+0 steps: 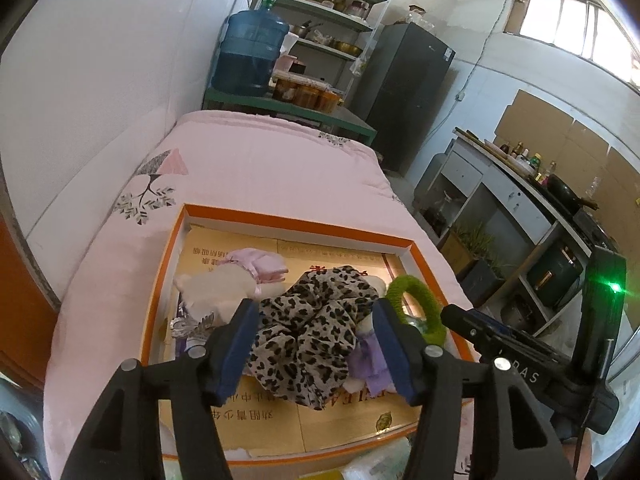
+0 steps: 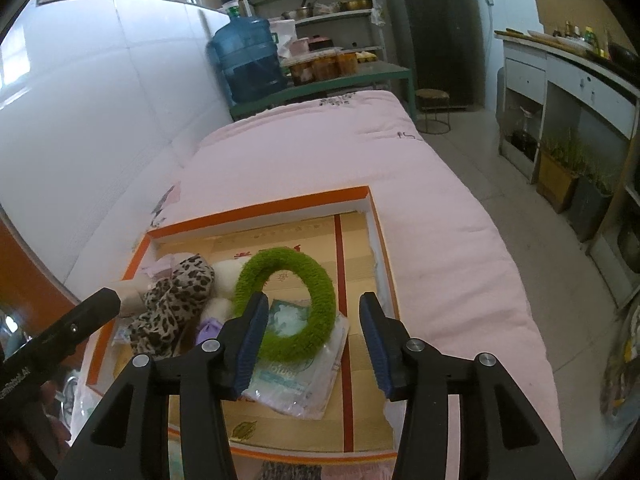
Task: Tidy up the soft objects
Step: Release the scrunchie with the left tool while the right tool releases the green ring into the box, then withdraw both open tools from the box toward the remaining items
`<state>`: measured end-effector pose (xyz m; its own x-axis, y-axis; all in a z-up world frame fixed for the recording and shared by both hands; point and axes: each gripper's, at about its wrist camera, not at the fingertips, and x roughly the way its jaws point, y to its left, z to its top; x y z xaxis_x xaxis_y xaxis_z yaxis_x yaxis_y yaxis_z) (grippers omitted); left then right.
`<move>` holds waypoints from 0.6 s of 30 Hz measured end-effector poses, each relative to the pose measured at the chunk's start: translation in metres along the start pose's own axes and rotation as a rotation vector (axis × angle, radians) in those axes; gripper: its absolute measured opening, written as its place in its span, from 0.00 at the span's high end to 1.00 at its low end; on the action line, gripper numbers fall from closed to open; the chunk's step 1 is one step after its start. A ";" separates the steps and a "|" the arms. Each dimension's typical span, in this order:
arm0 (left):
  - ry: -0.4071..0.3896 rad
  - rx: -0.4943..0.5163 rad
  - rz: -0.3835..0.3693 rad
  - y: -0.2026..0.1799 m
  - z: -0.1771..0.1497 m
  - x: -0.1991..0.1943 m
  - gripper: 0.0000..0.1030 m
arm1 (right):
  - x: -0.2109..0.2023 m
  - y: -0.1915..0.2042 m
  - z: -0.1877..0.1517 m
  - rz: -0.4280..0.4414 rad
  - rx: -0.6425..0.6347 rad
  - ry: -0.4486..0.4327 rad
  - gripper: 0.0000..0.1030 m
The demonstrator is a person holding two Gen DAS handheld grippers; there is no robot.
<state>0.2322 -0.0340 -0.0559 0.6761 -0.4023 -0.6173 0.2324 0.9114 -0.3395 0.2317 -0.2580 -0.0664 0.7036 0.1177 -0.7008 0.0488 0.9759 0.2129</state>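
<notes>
Pink bedding covers the bed (image 1: 280,168), and on it sits a shallow orange-rimmed box (image 1: 296,227) lined with gold card. Inside lie a leopard-print scrunchie (image 1: 316,336), a fuzzy green ring (image 2: 288,304) resting on a clear plastic packet (image 2: 300,380), and some pale pink and purple cloth pieces. The left gripper (image 1: 316,354) hangs over the scrunchie, fingers apart either side of it. The right gripper (image 2: 314,344) hovers above the ring, fingers spread and empty.
</notes>
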 end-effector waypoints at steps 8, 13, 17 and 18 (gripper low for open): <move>-0.024 0.022 0.005 -0.007 -0.001 -0.016 0.37 | -0.016 0.006 -0.003 0.006 -0.013 -0.014 0.52; -0.035 0.040 0.012 -0.012 -0.003 -0.025 0.37 | -0.027 0.009 -0.007 0.021 -0.015 -0.020 0.52; -0.046 0.038 0.012 -0.013 -0.004 -0.034 0.37 | -0.035 0.014 -0.009 0.023 -0.028 -0.024 0.48; -0.047 0.037 0.010 -0.012 -0.004 -0.035 0.37 | -0.036 0.015 -0.010 0.024 -0.029 -0.024 0.46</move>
<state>0.2024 -0.0313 -0.0332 0.7104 -0.3893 -0.5863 0.2503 0.9184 -0.3065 0.2003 -0.2463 -0.0447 0.7214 0.1368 -0.6788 0.0118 0.9777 0.2095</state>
